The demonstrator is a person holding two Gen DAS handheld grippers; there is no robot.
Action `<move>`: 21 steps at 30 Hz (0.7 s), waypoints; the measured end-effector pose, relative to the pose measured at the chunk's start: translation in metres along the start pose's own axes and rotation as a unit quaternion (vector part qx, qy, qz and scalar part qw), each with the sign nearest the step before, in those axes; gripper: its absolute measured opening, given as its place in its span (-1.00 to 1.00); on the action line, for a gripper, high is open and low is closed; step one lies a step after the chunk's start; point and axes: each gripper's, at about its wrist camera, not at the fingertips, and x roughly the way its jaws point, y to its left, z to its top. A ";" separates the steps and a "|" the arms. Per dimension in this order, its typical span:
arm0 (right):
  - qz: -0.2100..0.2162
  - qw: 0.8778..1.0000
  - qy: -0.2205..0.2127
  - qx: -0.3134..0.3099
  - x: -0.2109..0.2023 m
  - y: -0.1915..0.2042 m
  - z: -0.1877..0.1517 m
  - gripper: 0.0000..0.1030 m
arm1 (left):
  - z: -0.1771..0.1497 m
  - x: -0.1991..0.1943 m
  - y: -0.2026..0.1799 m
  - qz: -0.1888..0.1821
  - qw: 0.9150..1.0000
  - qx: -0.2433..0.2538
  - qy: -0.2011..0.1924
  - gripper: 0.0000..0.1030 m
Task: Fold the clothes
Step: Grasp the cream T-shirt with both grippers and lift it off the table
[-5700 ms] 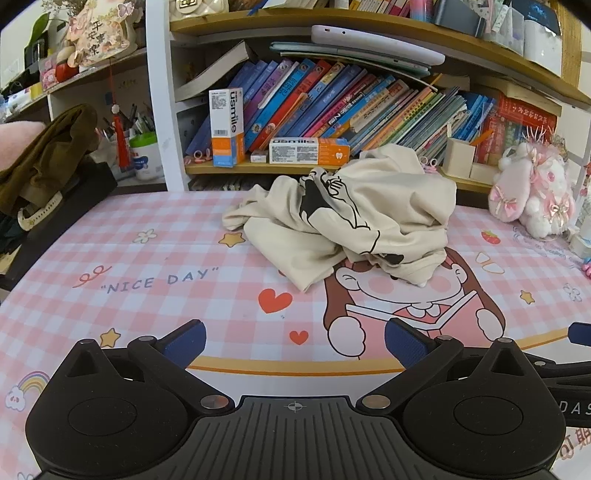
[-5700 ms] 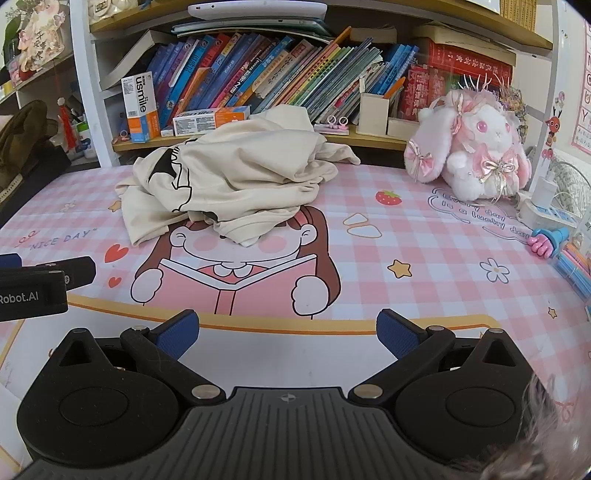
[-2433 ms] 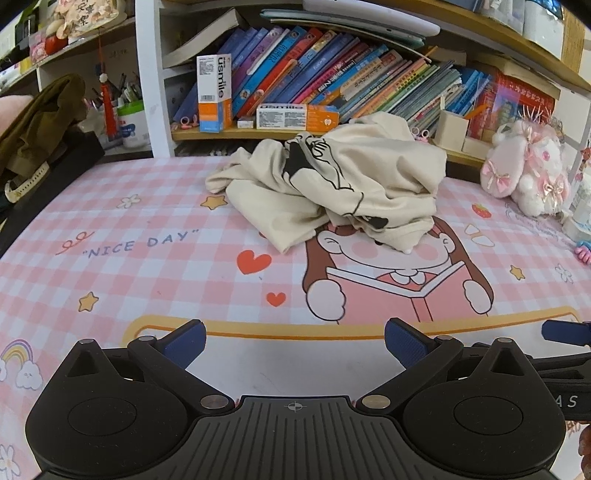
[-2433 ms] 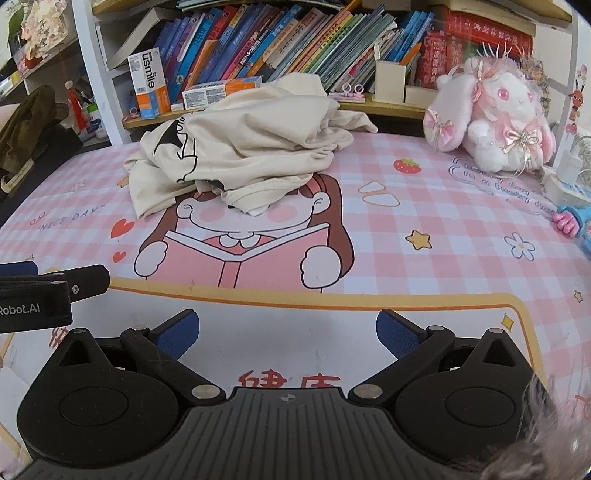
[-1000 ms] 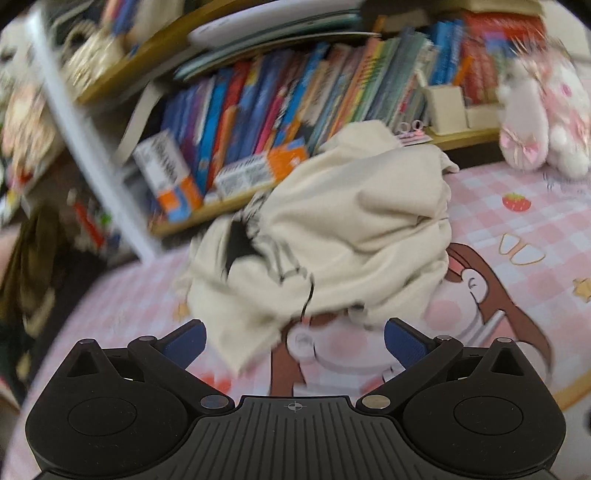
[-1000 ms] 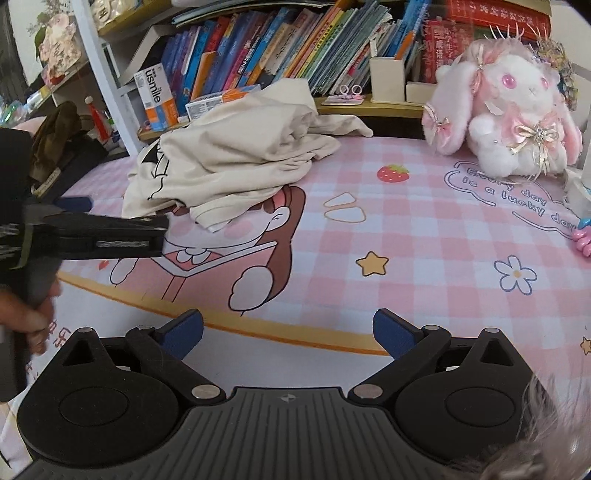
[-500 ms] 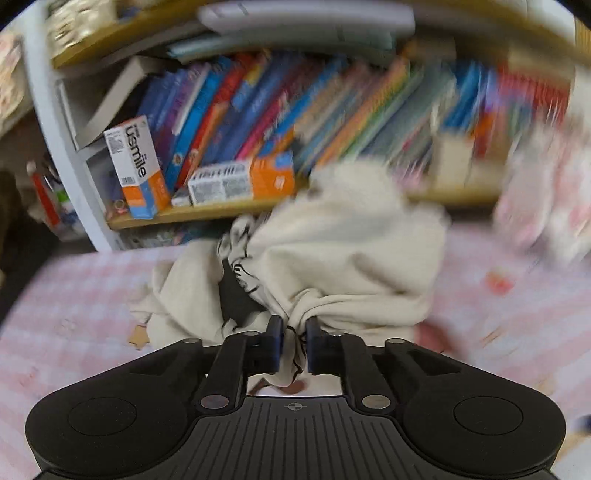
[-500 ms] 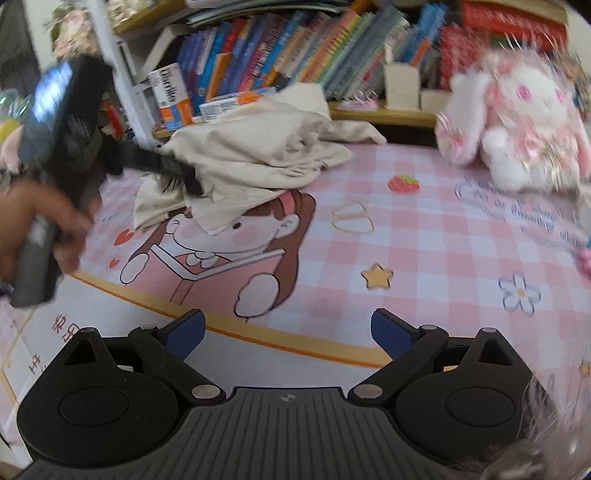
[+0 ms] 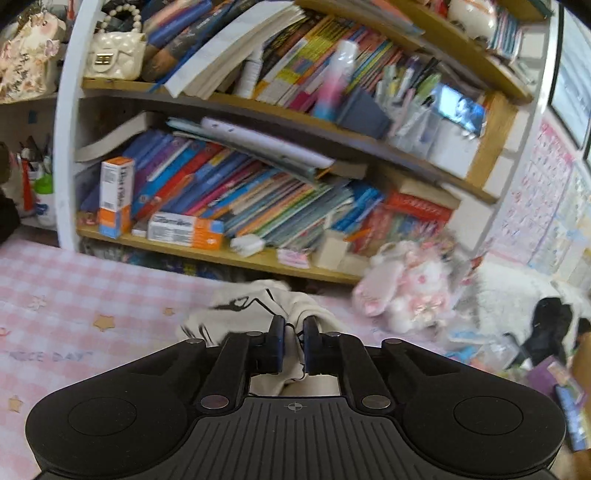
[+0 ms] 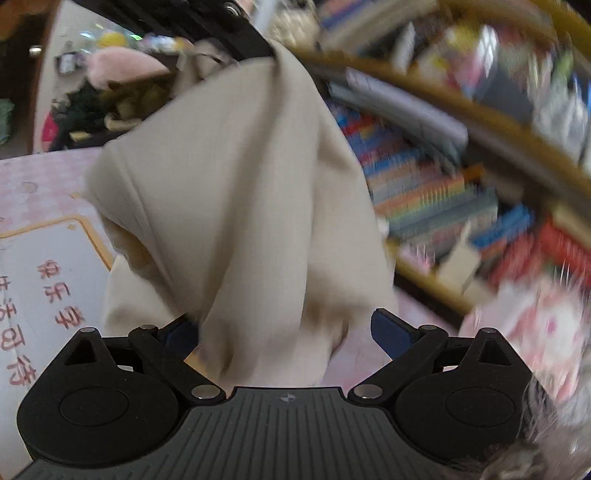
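Observation:
A cream shirt (image 9: 251, 306) with a black print hangs bunched from my left gripper (image 9: 293, 332). Its blue pads pinch a fold of the cloth, though the jaws are opening slightly. In the right wrist view the same shirt (image 10: 240, 184) hangs as a long drape from the left gripper's black fingers (image 10: 229, 33) at the top. My right gripper (image 10: 284, 332) is at the lower end of the drape. The cloth falls between its wide-apart blue pads, and the jaws are closing without pinching it.
A pink checked mat (image 9: 74, 295) covers the table under the shirt. Behind stands a bookshelf (image 9: 258, 192) packed with books and an orange and white box (image 9: 114, 199). A pink plush rabbit (image 9: 406, 291) sits at the right. Clutter lies at the far right.
The left gripper shut on the shirt's heap and lifted it off the mat. The right gripper rolled and came in close under the hanging cloth, its jaws narrower than before.

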 end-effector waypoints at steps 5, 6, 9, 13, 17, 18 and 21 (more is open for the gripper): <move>0.051 0.998 -0.036 0.028 -0.010 -0.024 0.026 -0.72 | -0.017 0.011 0.018 0.109 0.993 0.032 0.029 0.24; 0.053 0.997 -0.040 0.035 -0.011 -0.031 0.032 -0.72 | -0.027 0.006 0.018 0.113 0.992 0.045 0.024 0.46; 0.043 0.997 -0.049 0.038 -0.013 -0.051 0.050 -0.72 | -0.057 -0.004 0.014 0.104 0.991 0.077 0.029 0.51; 0.041 0.997 -0.053 0.037 -0.014 -0.066 0.071 -0.72 | -0.098 -0.005 -0.009 0.027 0.995 0.066 0.068 0.51; 0.071 0.995 -0.052 0.048 -0.022 -0.071 0.084 -0.73 | -0.119 0.019 -0.052 0.019 0.986 0.140 0.087 0.51; 0.073 0.995 -0.053 0.046 -0.024 -0.071 0.087 -0.73 | -0.121 0.025 -0.062 0.043 0.982 0.165 0.077 0.51; 0.080 0.995 -0.055 0.037 -0.032 -0.070 0.098 -0.73 | -0.117 0.042 -0.073 0.087 0.979 0.175 0.060 0.51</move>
